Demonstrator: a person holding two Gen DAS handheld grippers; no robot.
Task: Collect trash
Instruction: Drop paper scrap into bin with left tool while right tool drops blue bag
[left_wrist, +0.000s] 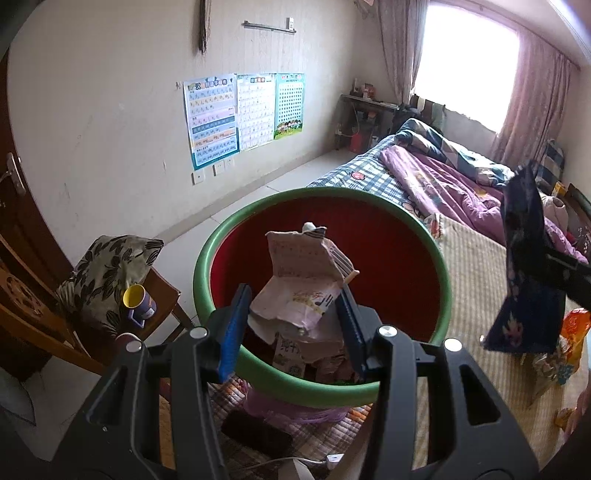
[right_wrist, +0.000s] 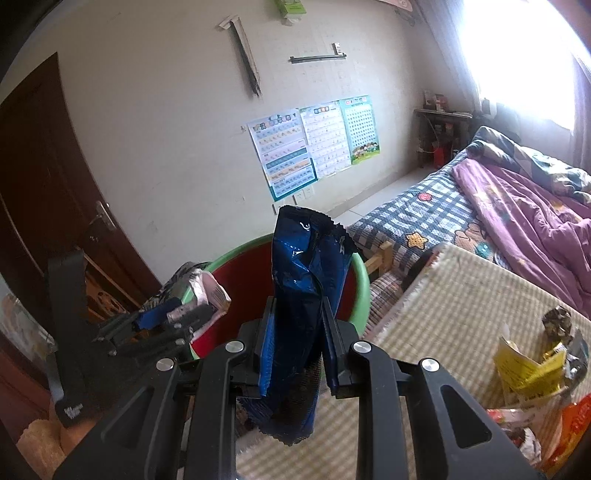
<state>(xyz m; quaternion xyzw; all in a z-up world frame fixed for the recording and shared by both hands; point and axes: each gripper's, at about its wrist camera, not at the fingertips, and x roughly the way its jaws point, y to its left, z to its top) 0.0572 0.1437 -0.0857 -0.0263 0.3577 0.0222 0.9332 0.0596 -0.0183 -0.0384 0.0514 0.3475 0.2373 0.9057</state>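
Observation:
A round bin (left_wrist: 207, 258) with a green rim and red inside stands at the bed's edge; in the right wrist view the bin (right_wrist: 360, 280) lies just beyond my fingers. My left gripper (left_wrist: 293, 299) is shut on a crumpled pink paper wrapper (left_wrist: 299, 269) and holds it over the bin's mouth. My right gripper (right_wrist: 297, 314) is shut on an upright dark blue foil snack bag (right_wrist: 306, 266), near the bin's right rim. From the left wrist view that blue bag (left_wrist: 524, 266) hangs at the right. Each gripper shows in the other's view.
More wrappers, yellow (right_wrist: 528, 365) and orange (left_wrist: 572, 328), lie on the striped mat (right_wrist: 461, 302) at the right. A wooden chair (left_wrist: 162, 291) with a patterned cushion and a yellow cup (left_wrist: 136, 299) stands left of the bin. A bed with a purple quilt (left_wrist: 443, 177) fills the right.

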